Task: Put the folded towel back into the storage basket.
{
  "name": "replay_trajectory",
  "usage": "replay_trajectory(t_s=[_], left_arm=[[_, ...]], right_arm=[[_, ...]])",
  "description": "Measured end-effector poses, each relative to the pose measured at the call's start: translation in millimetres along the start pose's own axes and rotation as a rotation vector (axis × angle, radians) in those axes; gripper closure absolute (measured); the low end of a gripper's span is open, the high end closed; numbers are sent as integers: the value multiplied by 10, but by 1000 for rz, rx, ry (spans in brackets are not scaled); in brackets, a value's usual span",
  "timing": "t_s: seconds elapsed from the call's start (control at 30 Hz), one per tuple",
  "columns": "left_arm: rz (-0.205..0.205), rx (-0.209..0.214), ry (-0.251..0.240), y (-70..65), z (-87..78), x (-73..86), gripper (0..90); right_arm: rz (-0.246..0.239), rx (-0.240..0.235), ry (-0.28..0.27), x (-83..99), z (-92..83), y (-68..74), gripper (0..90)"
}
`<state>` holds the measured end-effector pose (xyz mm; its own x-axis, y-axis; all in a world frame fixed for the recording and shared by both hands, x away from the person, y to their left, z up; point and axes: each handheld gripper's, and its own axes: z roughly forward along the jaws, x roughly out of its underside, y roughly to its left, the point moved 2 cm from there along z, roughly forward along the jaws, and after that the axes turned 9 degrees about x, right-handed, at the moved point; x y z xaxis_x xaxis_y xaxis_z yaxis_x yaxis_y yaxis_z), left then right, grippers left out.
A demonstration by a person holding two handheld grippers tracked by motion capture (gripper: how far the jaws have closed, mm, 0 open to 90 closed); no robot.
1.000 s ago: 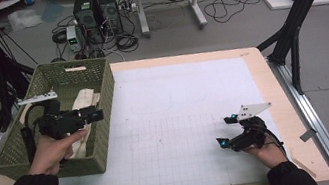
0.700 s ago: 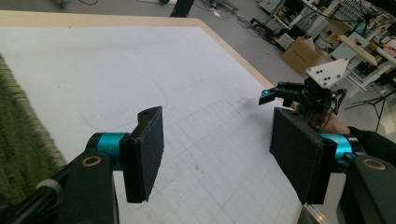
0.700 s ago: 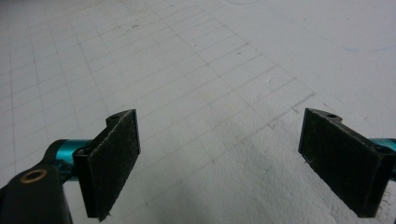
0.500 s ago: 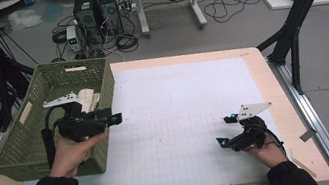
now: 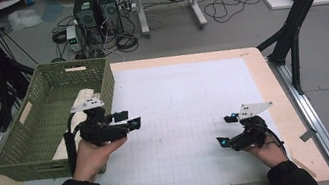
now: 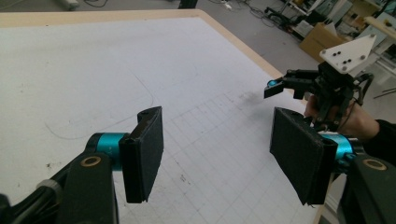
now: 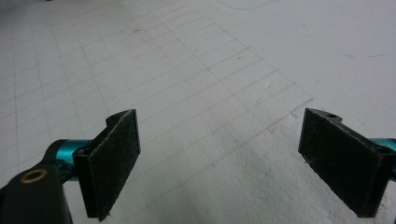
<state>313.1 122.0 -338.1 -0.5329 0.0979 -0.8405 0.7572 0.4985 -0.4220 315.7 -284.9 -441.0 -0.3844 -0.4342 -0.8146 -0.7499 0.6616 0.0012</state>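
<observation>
My left gripper [image 5: 129,119] hovers over the left part of the white gridded mat [image 5: 178,95], just right of the green woven basket [image 5: 46,92]. Its jaws point right and stand open with nothing between them, as the left gripper view confirms [image 6: 219,154]. My right gripper [image 5: 225,129] rests low over the mat's front right part, open and empty; in the right gripper view [image 7: 224,163] only bare mat lies between the pads. A pale, cloth-like thing [image 5: 83,94] lies inside the basket, partly hidden behind my left hand.
The basket takes up the table's left side. The wooden table edge [image 5: 272,84] runs along the right of the mat. Black frame struts [image 5: 293,25] stand at the back right. Computers and cables sit on the floor beyond the table.
My left gripper has moved right, from above the basket out over the mat, with its jaws still open and empty. The right gripper has stayed in place.
</observation>
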Motion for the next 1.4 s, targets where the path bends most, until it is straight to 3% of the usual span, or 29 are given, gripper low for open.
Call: replay_trajectory(t_s=[0.43,0.6,0.87,1.17,1.4], left_arm=[[58,-49,-2,-127,199,141,351],[75,-49,-4,-148,245,199,343],[99,-83,9,-143,335,356,338],[156,-125,28,-162,431,497,336],[166,-153,42,-105,486,646,335]], right_arm=[[-3,3,-7,-8,-30,22,119],[-9,2,-12,-13,-38,37,119],[-10,1,-19,-17,-56,58,117],[-13,0,-17,-20,-63,87,116],[-15,-1,-24,-22,-68,102,116]])
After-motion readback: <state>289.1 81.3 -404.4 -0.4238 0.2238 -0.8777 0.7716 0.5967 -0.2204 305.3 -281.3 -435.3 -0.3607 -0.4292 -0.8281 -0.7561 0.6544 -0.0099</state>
